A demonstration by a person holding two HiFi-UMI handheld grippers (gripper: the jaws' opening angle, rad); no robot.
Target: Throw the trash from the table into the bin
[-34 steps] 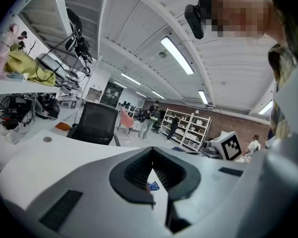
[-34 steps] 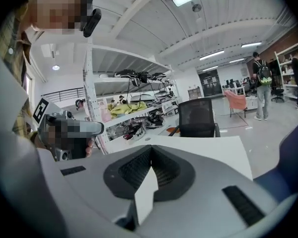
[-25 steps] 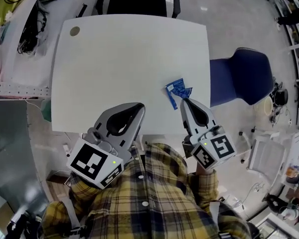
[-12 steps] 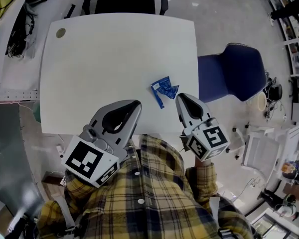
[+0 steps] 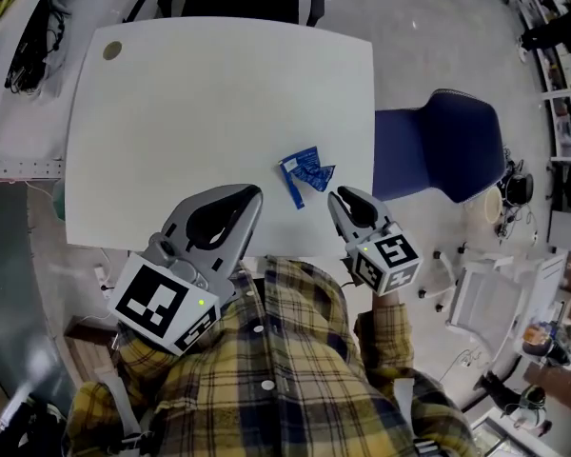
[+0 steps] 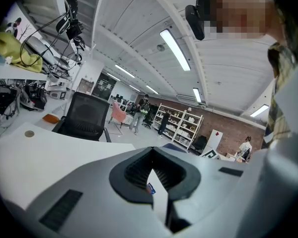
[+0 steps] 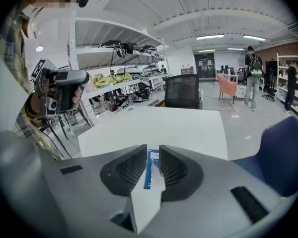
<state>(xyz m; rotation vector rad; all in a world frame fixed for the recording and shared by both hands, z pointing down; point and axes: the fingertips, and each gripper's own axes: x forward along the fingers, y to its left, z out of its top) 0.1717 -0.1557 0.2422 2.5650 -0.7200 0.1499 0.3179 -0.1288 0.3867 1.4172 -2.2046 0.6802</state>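
Right claw just opening, lined up on wrapper near table edge for pickup; nothing between yet. Left claw closed, idle.

A crumpled blue plastic wrapper is set off against the plain white rectangular table. A dark blue moulded chair is seen off the table's right edge, and an olive round disc at its far left corner. A yellow-and-navy plaid cloth shirt is worn.

Right gripper, fingers just opening slightly, blue wrapper beyond the gap, on white table
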